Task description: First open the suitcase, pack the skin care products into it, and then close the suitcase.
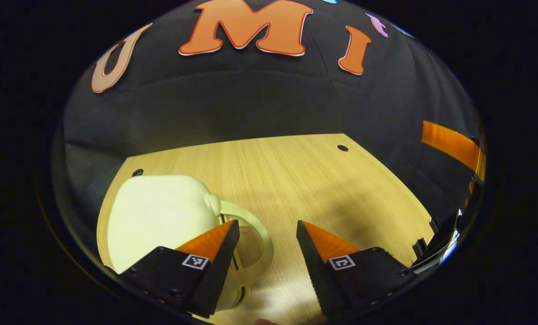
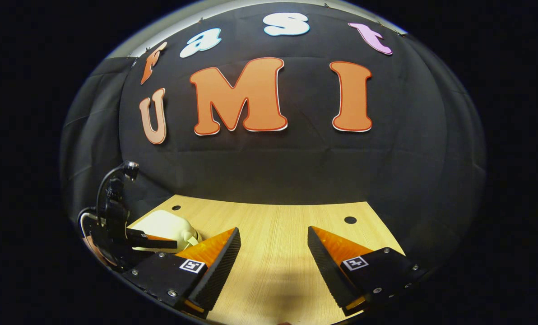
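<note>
While the cream suitcase (image 1: 160,216) lies closed on the table (image 1: 296,180), the task stands at step 1: nothing is opened, packed or shut again. Left tool (image 1: 266,243) is wide open, holding nothing, its fingers straddling the suitcase handle (image 1: 262,234) without pressing it. Right tool (image 2: 273,253) hangs open and empty, well apart from the suitcase (image 2: 163,225). No skin care products can be identified.
</note>
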Demonstrator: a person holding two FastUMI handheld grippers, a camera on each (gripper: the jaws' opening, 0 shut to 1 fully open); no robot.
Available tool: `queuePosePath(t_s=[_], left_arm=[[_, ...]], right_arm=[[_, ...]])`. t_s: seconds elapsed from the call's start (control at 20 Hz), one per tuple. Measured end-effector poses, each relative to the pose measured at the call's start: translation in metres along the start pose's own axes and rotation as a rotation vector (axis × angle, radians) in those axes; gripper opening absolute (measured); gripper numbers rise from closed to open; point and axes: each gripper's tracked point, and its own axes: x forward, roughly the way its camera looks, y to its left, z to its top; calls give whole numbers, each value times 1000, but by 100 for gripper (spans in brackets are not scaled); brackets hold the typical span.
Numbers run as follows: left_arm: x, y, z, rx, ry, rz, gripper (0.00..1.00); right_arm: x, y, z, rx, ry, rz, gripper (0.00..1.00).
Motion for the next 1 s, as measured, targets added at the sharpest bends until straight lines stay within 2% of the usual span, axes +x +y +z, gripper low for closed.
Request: queuePosePath(t_s=[0.05,0.3,0.4,0.6,0.65,1.0], left_arm=[[-7,3,9,-6,-31,16,86],[-40,8,74,-30,-228,71,88],[-63,11,100,-20,-328,105,95],[-84,7,126,-11,-517,145,96],[-89,5,132,-19,-552,150,99],[-111,2,145,-38,-639,155,99]], right_arm=[[0,2,2,-4,-5,1,95],[-2,11,21,-18,-60,0,95],[-4,15,30,-15,-90,-5,95],[-10,25,50,-32,-156,-6,95],[-11,28,53,-31,-164,-3,95],[-23,32,83,-61,-288,-31,95]])
